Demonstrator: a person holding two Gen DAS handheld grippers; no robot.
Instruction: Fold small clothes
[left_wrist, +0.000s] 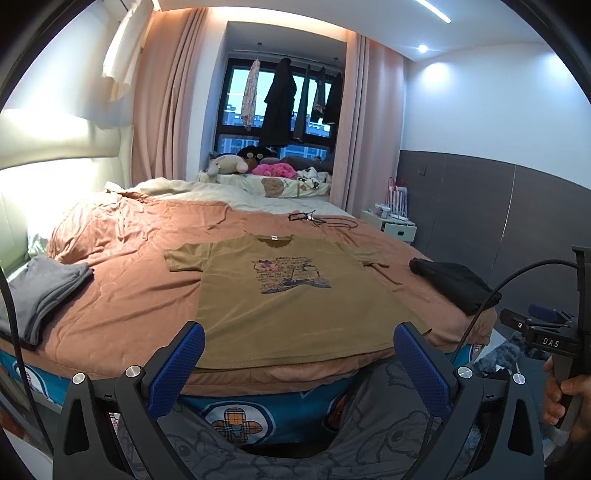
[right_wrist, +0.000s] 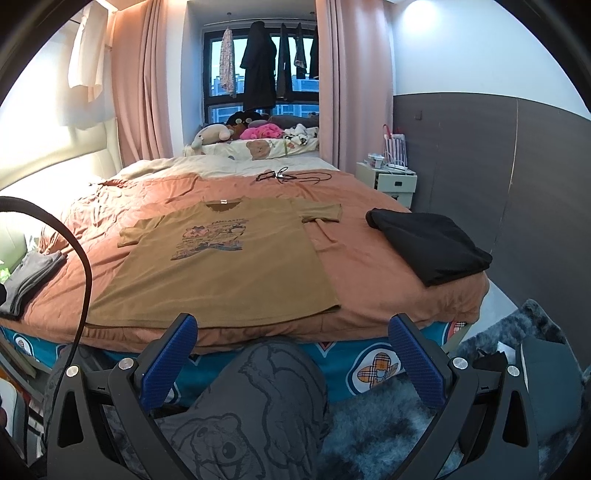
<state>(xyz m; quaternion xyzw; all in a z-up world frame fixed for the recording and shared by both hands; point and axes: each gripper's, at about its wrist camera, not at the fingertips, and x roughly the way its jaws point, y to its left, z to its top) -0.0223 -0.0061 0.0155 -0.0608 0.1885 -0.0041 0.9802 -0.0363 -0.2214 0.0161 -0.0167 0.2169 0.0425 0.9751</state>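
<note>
A grey pile (left_wrist: 44, 291) sits left; the tee (left_wrist: 291, 299) lies flat mid-bed, hem at the near edge. Both the left gripper (left_wrist: 299, 354) and right gripper (right_wrist: 293, 347) gape wide, empty, short of it. Pinching the blanket (left_wrist: 122, 258) too could drag wrinkles in; a black pile (right_wrist: 428, 243) sits right.

Home bedroom, lived-in: wide bed (right_wrist: 369, 266) w/ rust-orange cover and padded headboard (left_wrist: 55, 155) fills the room. Pink curtains (right_wrist: 136, 92) frame a window alcove where clothes hang on a rail (right_wrist: 258, 59); soft toys (right_wrist: 251, 127) piled on the sill bedding below. White nightstand (right_wrist: 388, 181) by the dark panelled wall. 2 folded garments, 1 grey (left_wrist: 40, 291), 1 black (right_wrist: 428, 243), sit on the bed; shaggy rug (right_wrist: 388, 435) on floor.
</note>
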